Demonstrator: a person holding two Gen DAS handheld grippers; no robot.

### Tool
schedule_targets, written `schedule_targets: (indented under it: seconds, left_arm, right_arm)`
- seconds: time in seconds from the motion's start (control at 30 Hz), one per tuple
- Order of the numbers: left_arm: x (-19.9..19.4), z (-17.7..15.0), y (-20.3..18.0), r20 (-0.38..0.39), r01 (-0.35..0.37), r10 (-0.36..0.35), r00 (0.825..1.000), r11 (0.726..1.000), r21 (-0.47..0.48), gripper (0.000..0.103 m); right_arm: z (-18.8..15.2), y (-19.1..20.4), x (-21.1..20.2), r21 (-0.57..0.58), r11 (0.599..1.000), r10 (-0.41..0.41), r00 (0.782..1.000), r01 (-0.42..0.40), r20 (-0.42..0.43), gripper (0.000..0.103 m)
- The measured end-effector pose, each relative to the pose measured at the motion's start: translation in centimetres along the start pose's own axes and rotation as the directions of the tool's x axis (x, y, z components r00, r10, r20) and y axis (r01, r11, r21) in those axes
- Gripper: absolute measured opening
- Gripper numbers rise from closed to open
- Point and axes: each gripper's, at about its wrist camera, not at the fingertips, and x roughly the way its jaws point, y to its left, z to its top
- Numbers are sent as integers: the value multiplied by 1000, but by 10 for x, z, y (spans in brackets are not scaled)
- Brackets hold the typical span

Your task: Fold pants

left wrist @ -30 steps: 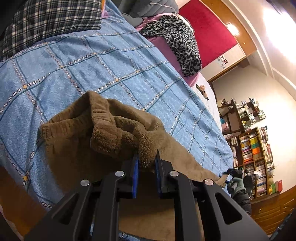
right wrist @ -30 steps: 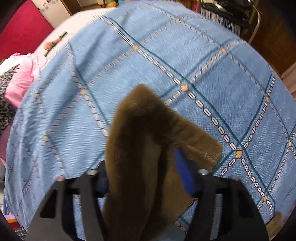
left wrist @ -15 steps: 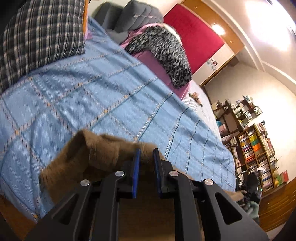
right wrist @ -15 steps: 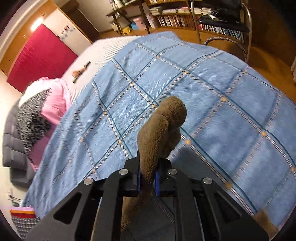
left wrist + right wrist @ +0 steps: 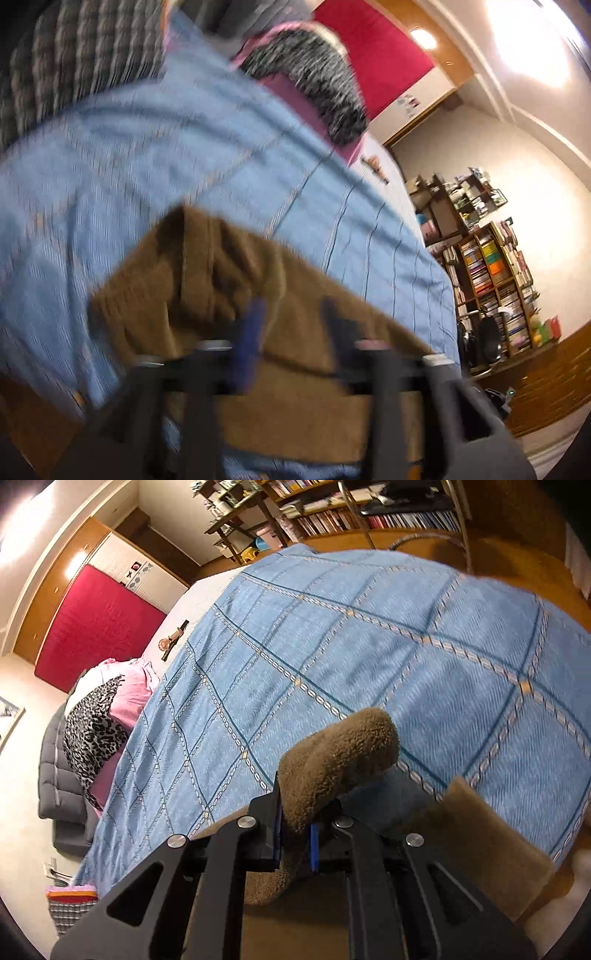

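Observation:
Brown fleece pants (image 5: 207, 280) lie on the blue checked bedspread (image 5: 147, 155). In the blurred left wrist view, my left gripper (image 5: 293, 314) hovers over the bunched waistband with its jaws opening. Its blue pads stand apart, with fabric under them but not pinched. In the right wrist view, my right gripper (image 5: 299, 812) is shut on a fold of the pants (image 5: 340, 746), which rises from between the pads and curls over to the right. Another flat part of the pants (image 5: 480, 842) lies at the lower right on the bedspread (image 5: 369, 646).
A plaid pillow (image 5: 81, 62) and a leopard-print cloth (image 5: 314, 85) sit at the head of the bed. Bookshelves (image 5: 491, 280) stand by the far wall. A chair (image 5: 406, 513) is beyond the bed's foot, and a small object (image 5: 173, 640) lies on the white sheet.
My left jaws, pinched on the waistband before, have sprung apart and let it go. My right gripper closed on the pant leg and carried it up and across the bed.

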Motion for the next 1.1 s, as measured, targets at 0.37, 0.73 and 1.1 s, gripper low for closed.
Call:
schedule_targets:
  seconds: [0.37, 0.73, 1.1]
  left_arm:
    - [83, -41, 42, -128, -19, -20, 992, 956, -292, 74]
    - [133, -19, 60, -107, -42, -6, 994, 899, -436, 28]
    - [96, 46, 19, 23, 22, -15, 1000, 940, -341, 10]
  right_arm:
    - [-11, -2, -8, -16, 999, 50, 999, -49, 8, 10]
    - [-16, -16, 8, -11, 999, 43, 999, -43, 6, 10]
    - [-1, -3, 10, -51, 997, 58, 997, -55, 54, 10]
